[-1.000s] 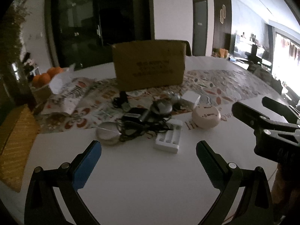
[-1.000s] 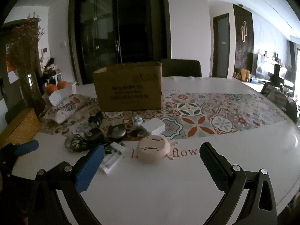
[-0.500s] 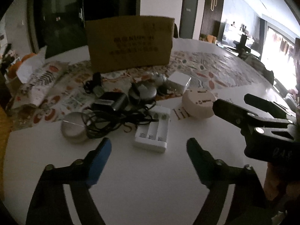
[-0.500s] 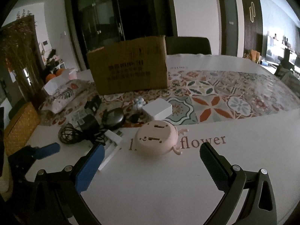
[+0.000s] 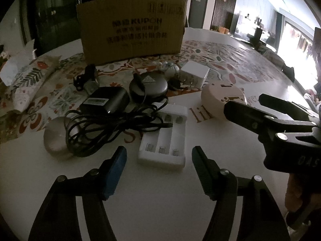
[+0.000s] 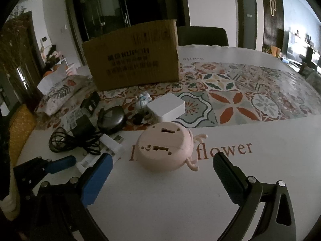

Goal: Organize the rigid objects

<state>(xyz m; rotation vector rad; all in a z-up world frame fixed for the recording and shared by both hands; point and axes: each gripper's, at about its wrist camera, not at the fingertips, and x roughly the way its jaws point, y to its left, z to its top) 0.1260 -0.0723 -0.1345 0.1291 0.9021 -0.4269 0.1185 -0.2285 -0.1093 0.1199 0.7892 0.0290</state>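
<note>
A white battery charger [image 5: 164, 138] lies on the white table [image 5: 160, 200], its near end between the tips of my left gripper [image 5: 158, 154]. That gripper's jaws are closing, and the pads stand clear of the charger's sides. A pink round device [image 6: 164, 148] lies upside down just ahead of my right gripper [image 6: 162, 160], which is open wide with its fingertips on either side of the device's near part, touching nothing. In the left wrist view the right gripper [image 5: 260, 110] hovers over the pink device [image 5: 220, 98].
Behind the charger lie a black adapter [image 5: 106, 100] with its tangled cable [image 5: 104, 128], a silver round object [image 5: 56, 138], a black round case [image 5: 148, 86] and a white plug cube [image 5: 194, 74]. A cardboard box [image 5: 130, 28] stands further back on a patterned runner [image 6: 230, 92]. A yellow basket [image 6: 20, 128] sits far left.
Both grippers have moved forward and down toward the objects, which now look larger. The left jaws have narrowed around the charger's near end. The right jaws have stayed wide.
</note>
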